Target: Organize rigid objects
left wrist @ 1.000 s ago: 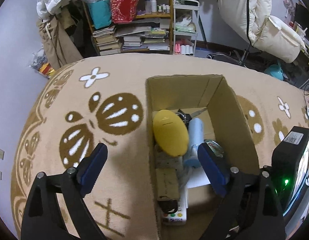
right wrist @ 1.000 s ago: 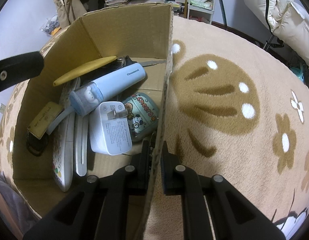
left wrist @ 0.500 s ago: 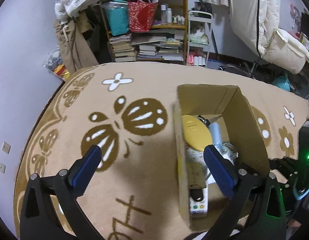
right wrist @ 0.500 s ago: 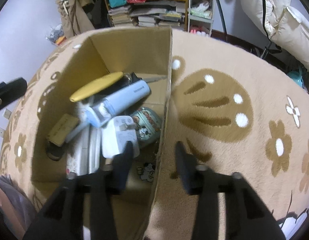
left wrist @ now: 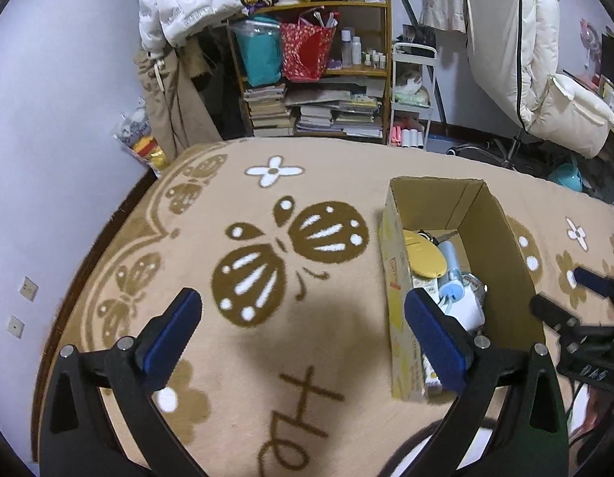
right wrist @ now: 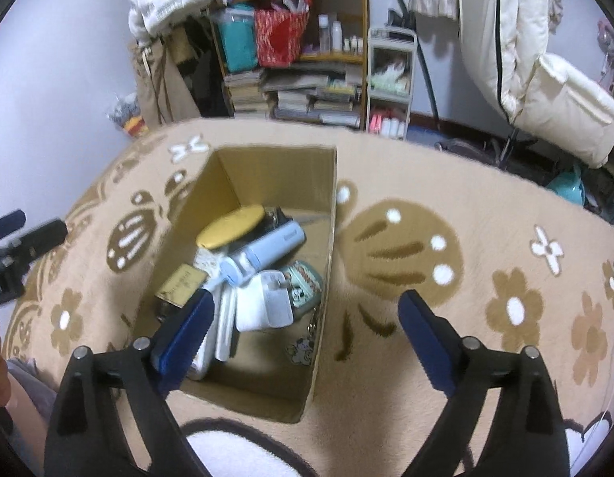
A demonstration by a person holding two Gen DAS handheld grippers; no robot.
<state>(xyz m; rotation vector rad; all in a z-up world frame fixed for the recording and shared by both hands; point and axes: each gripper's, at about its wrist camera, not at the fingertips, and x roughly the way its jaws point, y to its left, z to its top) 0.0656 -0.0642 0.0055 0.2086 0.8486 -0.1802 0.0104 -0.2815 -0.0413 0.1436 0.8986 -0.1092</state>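
An open cardboard box [right wrist: 267, 167] [left wrist: 509, 254] stands on the patterned rug. Inside lie a yellow oval case [right wrist: 231, 226] [left wrist: 424, 254], a pale blue cylinder [right wrist: 263, 254] [left wrist: 452, 274], a white charger [right wrist: 265, 306], a round printed tin [right wrist: 307, 290], a tan card [right wrist: 181, 288] and white remotes [right wrist: 225, 330]. My right gripper [right wrist: 303, 318] hangs open above the box's near right wall, holding nothing. My left gripper [left wrist: 303, 328] is open over bare rug left of the box. The right gripper [left wrist: 585, 318] shows at the far right of the left wrist view.
The beige rug [left wrist: 267, 246] with brown beetle and flower patterns stretches around the box. A crowded bookshelf [left wrist: 314, 79], a white trolley [left wrist: 412, 95], hanging coats and a cream chair [left wrist: 565, 115] line the far wall. A person's hand and knee show at the left edge [right wrist: 12, 389].
My right gripper let go of the box's right wall, opened wide and rose. My left gripper lifted out from over the box and drifted left over the rug, staying open.
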